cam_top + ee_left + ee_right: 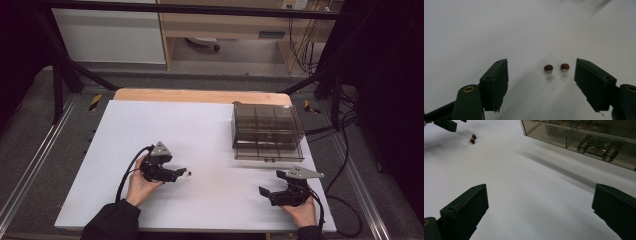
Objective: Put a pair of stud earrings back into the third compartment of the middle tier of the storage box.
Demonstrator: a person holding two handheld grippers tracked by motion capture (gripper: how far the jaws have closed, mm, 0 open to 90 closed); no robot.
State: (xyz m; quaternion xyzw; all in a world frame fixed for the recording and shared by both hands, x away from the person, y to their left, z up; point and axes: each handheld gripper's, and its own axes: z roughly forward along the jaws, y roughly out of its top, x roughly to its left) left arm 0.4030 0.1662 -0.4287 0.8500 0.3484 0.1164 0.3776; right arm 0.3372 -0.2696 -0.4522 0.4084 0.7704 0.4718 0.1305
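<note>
While I hold my left gripper [541,72] low over the white table [210,130], its two black jaws stand wide apart with nothing between them but air. Just past the jaw tips, a bit right of the middle of the left gripper view, lie two little earrings [556,71]. Each has a round dark red top and a thin silver pin. They sit side by side, very near each other, flat on the table. Nothing is touching them yet.

My right gripper [540,205] is spread wide too and holds nothing. In the high view it sits at the lower right [272,192], and my left gripper [184,173] sits left of the middle. From my right gripper view, the earrings [472,139] are tiny red dots in the upper left corner, close to my other gripper's black tip.

Farther out, at the upper right of the high view, stands a clear brown box [267,131] with small rooms inside. Its lid looks shut, and I see a clasp on its front.

No one told me the job. My guess is that the earrings go in the box. If so, nothing is done yet: no earring is picked up, and the box looks unopened.
</note>
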